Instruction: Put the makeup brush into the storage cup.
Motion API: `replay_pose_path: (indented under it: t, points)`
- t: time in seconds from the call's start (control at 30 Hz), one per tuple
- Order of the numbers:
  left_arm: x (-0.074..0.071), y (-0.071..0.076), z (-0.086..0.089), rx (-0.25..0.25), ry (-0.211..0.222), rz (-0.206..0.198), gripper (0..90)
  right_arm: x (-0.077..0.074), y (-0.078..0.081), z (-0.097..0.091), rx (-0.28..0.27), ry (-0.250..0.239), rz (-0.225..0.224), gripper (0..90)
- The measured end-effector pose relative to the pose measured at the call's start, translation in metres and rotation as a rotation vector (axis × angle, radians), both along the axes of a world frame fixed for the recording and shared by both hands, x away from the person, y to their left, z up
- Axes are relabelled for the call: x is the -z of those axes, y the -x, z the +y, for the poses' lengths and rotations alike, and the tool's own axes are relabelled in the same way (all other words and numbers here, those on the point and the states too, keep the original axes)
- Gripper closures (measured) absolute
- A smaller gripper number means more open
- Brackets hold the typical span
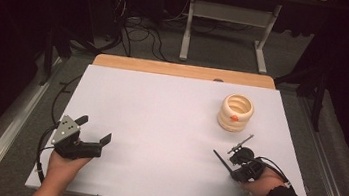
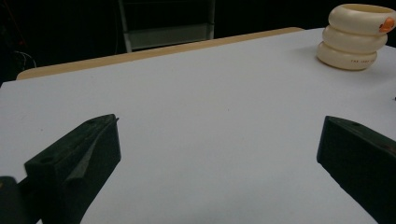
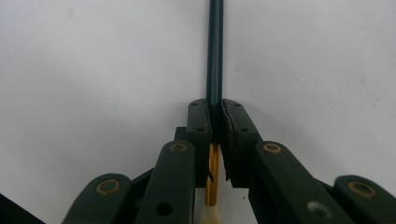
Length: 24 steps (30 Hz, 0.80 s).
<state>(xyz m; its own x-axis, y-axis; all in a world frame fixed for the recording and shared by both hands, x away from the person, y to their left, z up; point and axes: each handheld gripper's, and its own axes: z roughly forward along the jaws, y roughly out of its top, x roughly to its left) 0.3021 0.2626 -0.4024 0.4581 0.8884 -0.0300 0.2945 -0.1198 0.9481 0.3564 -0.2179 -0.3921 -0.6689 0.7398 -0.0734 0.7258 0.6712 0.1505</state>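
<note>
Right gripper (image 3: 215, 122) clamped on brush (image 3: 215, 51), low

In the right gripper view the thin dark blue rod (image 3: 215, 46) runs out past the top edge, and its gold-coloured stretch with a cream end (image 3: 212, 215) is cut off at the bottom; the part between is hidden by the black fingers (image 3: 201, 126). The small print on the cream stack of three rings (image 2: 356, 38) is too small to read. The person's right hand (image 1: 265, 182) hides the gripper's rear.
</note>
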Motion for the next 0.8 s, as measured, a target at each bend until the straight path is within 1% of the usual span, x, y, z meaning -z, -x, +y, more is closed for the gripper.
replay_pose_path:
  t: [0.27, 0.47, 0.63, 0.73, 0.8]
  points:
    - [-0.0001, 0.0000, -0.0002, 0.001, 0.003, -0.009, 0.3, -0.0001, -0.0019, -0.0017, 0.004, -0.015, 0.014, 84.9]
    - [-0.0006, 0.0007, -0.0011, 0.003, -0.007, -0.019, 0.3, -0.0004, -0.0035, -0.0031, 0.001, -0.023, 0.023, 85.2]
    - [-0.0002, 0.0007, -0.0009, 0.002, -0.009, -0.019, 0.3, -0.0008, -0.0041, -0.0040, -0.002, -0.028, 0.027, 85.2]
    - [-0.0002, 0.0014, -0.0016, 0.013, -0.004, -0.031, 0.3, -0.0013, -0.0045, -0.0043, -0.006, -0.030, 0.028, 85.2]
    - [-0.0002, 0.0013, -0.0022, 0.013, -0.010, -0.030, 0.3, -0.0027, -0.0052, -0.0033, -0.007, -0.033, 0.032, 85.2]
